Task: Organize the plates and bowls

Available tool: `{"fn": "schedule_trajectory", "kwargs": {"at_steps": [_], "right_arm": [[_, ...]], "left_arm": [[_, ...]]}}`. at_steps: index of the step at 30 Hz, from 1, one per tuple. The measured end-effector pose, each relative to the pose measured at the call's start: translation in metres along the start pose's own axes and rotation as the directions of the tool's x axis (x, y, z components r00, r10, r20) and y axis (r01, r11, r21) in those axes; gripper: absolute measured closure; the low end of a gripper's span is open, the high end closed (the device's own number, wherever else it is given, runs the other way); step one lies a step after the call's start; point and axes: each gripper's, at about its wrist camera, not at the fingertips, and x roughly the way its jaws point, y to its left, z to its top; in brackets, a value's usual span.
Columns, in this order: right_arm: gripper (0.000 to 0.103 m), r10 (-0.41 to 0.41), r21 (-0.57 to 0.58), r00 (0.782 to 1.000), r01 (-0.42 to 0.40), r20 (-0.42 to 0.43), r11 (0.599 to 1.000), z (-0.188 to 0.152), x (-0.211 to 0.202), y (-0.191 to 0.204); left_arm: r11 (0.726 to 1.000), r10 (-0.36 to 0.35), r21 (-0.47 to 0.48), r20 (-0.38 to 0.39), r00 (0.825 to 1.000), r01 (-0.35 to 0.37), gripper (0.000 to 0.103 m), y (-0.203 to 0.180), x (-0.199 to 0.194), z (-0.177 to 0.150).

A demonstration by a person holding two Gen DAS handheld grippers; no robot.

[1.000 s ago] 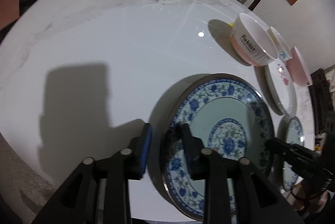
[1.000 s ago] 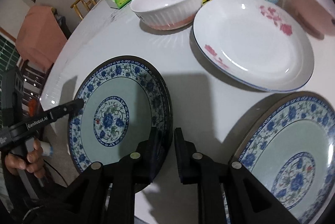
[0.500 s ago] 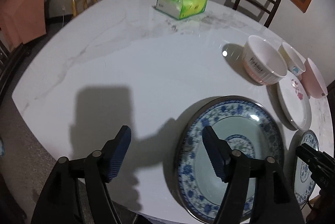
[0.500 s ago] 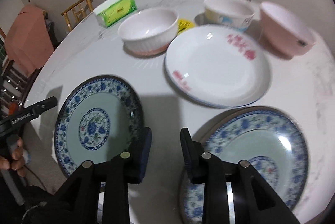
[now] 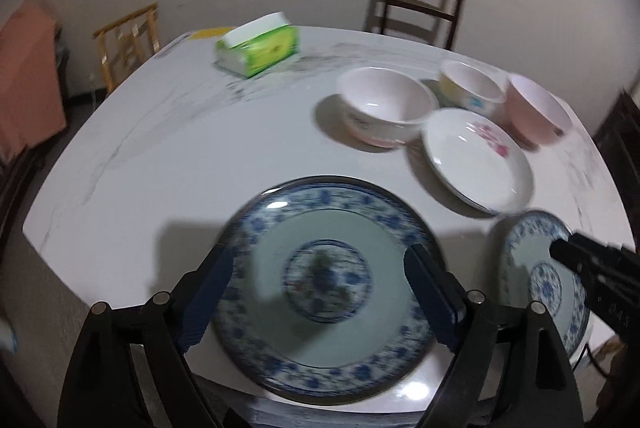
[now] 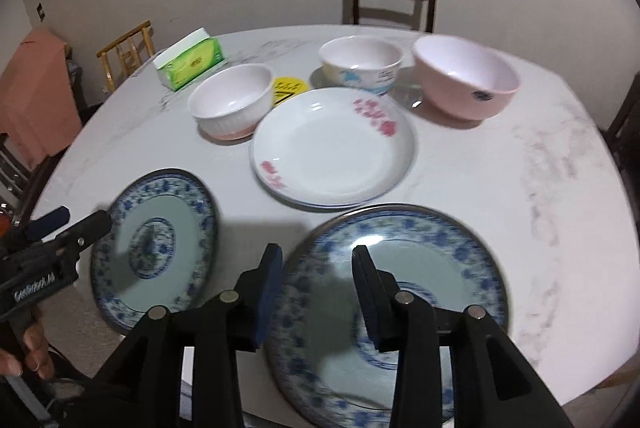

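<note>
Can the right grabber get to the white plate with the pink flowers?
Probably yes. The right gripper, jaws opening and empty, hangs over a blue plate. The white plate lies just beyond it, its near rim uncovered, with nothing standing between.

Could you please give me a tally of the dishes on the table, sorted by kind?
Blue-patterned plates: 2
White plate with pink flowers: 1
Bowls: 3 (white ribbed, cream printed, pink)
Total: 6 dishes
</note>
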Motion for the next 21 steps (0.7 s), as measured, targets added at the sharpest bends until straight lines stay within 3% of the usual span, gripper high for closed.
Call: {"fn": "schedule_trajectory", "kwargs": {"at_steps": [7, 16, 21], "right_arm": [[0.063, 0.001, 0.025, 1.000, -0.002, 0.023, 1.000, -0.010, -0.009, -0.015], [0.063, -0.011, 0.061, 1.000, 0.011, 0.005, 0.998, -0.021, -0.008, -0.042], [0.063, 0.002, 0.090, 1.000, -0.002, -0.004, 0.996, -0.027, -0.008, -0.063]], "left_arm": [[0.996, -0.048, 0.080, 0.001, 0.999, 0.048, 0.018, -0.046, -0.001, -0.012], [0.985, -0.123, 0.118, -0.026, 0.992, 0.125, 0.017, -0.075, 0.002, -0.016], [0.969, -0.224, 0.096, -0.068, 0.972, 0.229, 0.017, -0.084, 0.008, -0.018]]}}
